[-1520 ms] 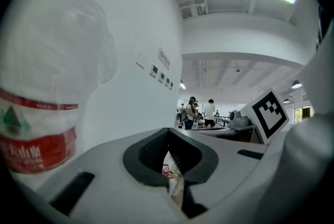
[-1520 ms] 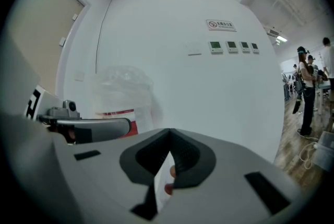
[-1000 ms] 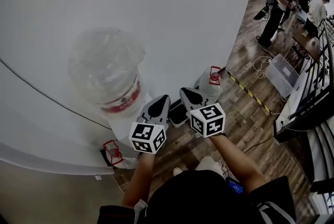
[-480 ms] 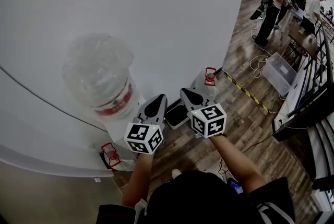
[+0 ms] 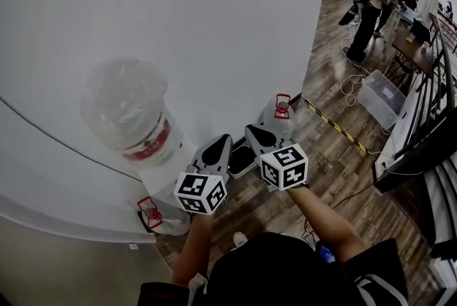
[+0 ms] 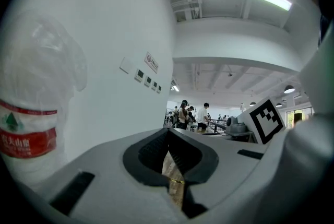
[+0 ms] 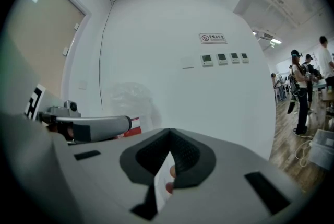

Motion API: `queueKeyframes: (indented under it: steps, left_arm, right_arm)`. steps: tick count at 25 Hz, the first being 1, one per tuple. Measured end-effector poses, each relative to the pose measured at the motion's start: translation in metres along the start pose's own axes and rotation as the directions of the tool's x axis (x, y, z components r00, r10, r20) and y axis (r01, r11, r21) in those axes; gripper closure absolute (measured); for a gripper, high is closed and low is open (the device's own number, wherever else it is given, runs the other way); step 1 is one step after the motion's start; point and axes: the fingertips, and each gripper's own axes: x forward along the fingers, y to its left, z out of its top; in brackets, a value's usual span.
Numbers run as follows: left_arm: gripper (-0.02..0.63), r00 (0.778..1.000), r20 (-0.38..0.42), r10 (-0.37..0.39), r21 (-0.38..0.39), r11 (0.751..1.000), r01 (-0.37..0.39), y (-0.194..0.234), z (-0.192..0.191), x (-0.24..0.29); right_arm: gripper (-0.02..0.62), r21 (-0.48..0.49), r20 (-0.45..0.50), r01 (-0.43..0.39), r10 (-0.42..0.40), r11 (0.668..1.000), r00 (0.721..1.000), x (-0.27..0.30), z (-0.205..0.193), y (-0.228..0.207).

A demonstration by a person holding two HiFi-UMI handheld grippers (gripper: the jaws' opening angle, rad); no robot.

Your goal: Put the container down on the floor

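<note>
Water jug (image 5: 166, 217) with a red carry handle sits on the wood floor (image 5: 335, 169) at far left, tucked against the foot of a white water dispenser (image 5: 171, 172) whose large upturned bottle (image 5: 127, 108) wears a red label. Moving right, we hold the left gripper (image 5: 220, 143) roughly level above the floor. Its fingers (image 6: 150, 151) are pressed together, with only a sliver of floorboard showing through and nothing caught between them. Just beside it is the right gripper (image 5: 253, 133), whose fingers (image 7: 192, 157) are likewise closed on nothing. Beyond its tip a second water jug (image 5: 277, 115), red-capped and upright, stands on the floor against the white wall (image 5: 235, 33). Farther right a strip of yellow-and-black tape (image 5: 339, 128) crosses the boards near a clear plastic bin (image 5: 385, 101), and several people (image 5: 371, 12) stand in the background.

With both grippers empty and both jugs resting on the floor, we judge the set-down complete. Which of the two jugs is the one in question we cannot tell. By our reading, no further handling is needed beyond drawing the grippers clear.
</note>
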Motion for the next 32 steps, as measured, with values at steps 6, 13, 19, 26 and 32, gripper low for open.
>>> queueKeyframes:
  steps: [6,13,19,26,32]
  left_arm:
    - [0.591,1.000,0.001,0.024,-0.024,0.999,-0.024,-0.016,-0.005,0.005]
    - [0.591,0.999,0.019,0.050,-0.036,0.998,-0.049,-0.030,-0.004,0.004]
    - [0.591,0.998,0.022,0.064,-0.023,0.998,-0.063,-0.037,-0.002,0.007]
    - [0.591,0.998,0.029,0.058,-0.009,0.998,-0.057,-0.049,0.001,0.012]
    - [0.591,0.998,0.029,0.063,0.001,0.998,-0.063,-0.053,0.002,0.012]
  right_arm:
    - [0.566,0.002,-0.005,-0.023,0.023,1.000,1.000,-0.015,0.002,-0.011]
    - [0.566,-0.028,0.011,-0.055,0.056,0.998,0.998,-0.028,0.010,-0.011]
    - [0.567,-0.046,0.016,-0.053,0.054,0.998,0.998,-0.036,0.017,-0.017]
    - [0.568,-0.060,0.026,-0.055,0.057,0.997,0.998,-0.044,0.025,-0.024]
    - [0.568,-0.065,0.033,-0.066,0.068,0.996,0.997,-0.049,0.026,-0.021]
